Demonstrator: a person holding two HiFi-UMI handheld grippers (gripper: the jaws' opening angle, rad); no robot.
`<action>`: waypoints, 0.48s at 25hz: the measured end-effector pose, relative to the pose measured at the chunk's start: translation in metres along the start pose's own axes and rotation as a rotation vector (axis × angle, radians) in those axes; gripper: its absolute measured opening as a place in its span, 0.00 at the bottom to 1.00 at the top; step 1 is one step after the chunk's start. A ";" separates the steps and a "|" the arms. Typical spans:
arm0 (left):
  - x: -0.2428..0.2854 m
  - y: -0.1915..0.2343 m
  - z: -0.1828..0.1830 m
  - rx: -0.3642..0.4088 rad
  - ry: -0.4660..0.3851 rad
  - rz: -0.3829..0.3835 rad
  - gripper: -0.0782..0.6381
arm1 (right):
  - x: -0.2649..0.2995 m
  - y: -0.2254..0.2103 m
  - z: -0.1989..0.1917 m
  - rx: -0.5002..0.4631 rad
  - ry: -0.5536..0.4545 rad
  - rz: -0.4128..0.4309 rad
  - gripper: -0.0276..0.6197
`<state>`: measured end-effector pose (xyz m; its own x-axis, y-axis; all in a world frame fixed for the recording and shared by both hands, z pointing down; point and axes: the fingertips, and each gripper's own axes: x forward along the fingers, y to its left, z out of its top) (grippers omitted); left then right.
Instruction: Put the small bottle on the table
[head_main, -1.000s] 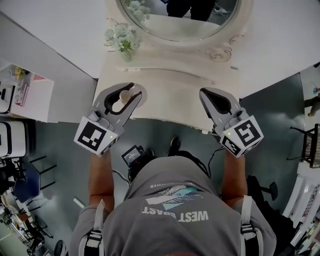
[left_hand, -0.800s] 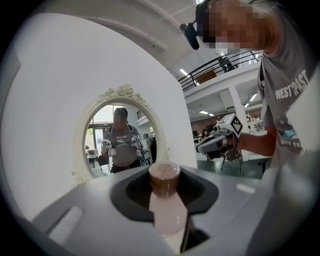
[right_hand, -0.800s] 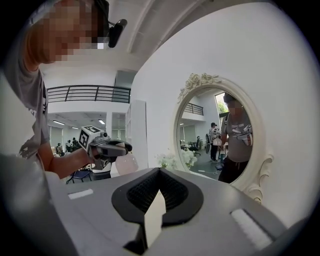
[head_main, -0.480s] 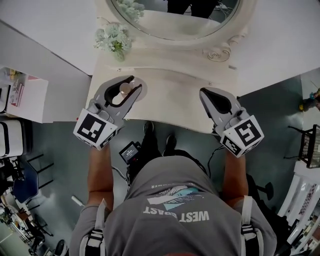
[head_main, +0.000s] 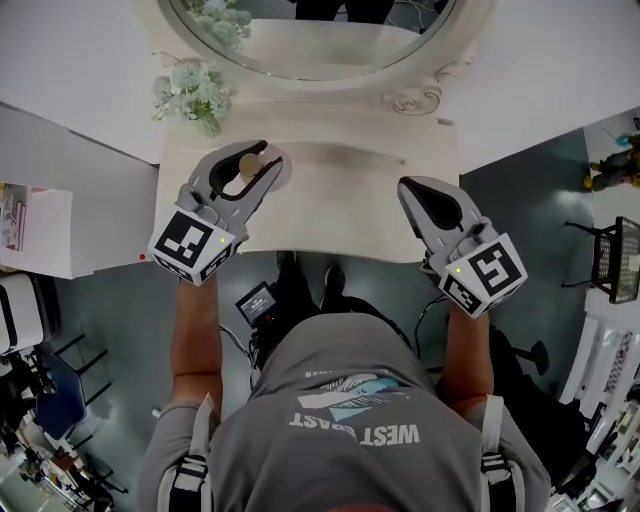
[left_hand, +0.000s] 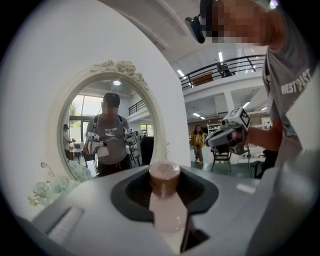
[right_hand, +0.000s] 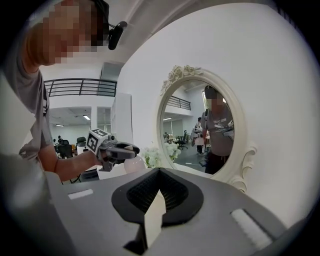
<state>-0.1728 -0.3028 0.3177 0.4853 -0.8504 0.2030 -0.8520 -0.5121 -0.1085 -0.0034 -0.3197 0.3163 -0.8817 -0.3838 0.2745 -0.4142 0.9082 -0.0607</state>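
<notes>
Both forearms are out front, elbows bent, roughly parallel. My left forearm (head_main: 195, 330) angles slightly right toward the table and my right forearm (head_main: 465, 350) angles slightly left.

The marker cubes sit just past my wrists: the left cube (head_main: 195, 245) at the table's front edge, the right cube (head_main: 485, 272) off the edge, over the dark floor.

The left gripper (head_main: 265, 158) reaches in over the table's left part, jaws pointing away from me and a bit right. It's clamped on the small bottle (head_main: 248, 165). In the left gripper view the pale pink body is pinched between the jaws, with the brown cap (left_hand: 164, 177) sticking up clear of them, so the bottle is upright in the grip. The bottle is above the tabletop, left of centre. I can't tell from any view whether its base touches the surface.

The right gripper (head_main: 408, 190) is level with the left and well apart from it, with its tip over the table's right front part. The jaws are pressed together with nothing between them.

The white table (head_main: 340, 215) has nothing else on the stretch between the grippers.

Further back, pale flowers (head_main: 190, 90) stand at the table's back left, beyond the left gripper. The oval mirror (head_main: 320, 40) in its white carved frame stands at the back centre against the white wall.
</notes>
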 end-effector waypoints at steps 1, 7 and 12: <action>0.005 0.003 -0.002 -0.002 0.002 -0.007 0.27 | 0.001 -0.003 -0.002 0.005 0.004 -0.007 0.05; 0.036 0.022 -0.022 -0.018 0.028 -0.035 0.27 | 0.005 -0.022 -0.015 0.035 0.029 -0.052 0.05; 0.061 0.038 -0.039 -0.034 0.045 -0.052 0.27 | 0.009 -0.037 -0.026 0.057 0.046 -0.086 0.05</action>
<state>-0.1831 -0.3690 0.3635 0.5206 -0.8161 0.2508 -0.8324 -0.5506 -0.0637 0.0095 -0.3525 0.3460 -0.8315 -0.4508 0.3245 -0.5013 0.8607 -0.0888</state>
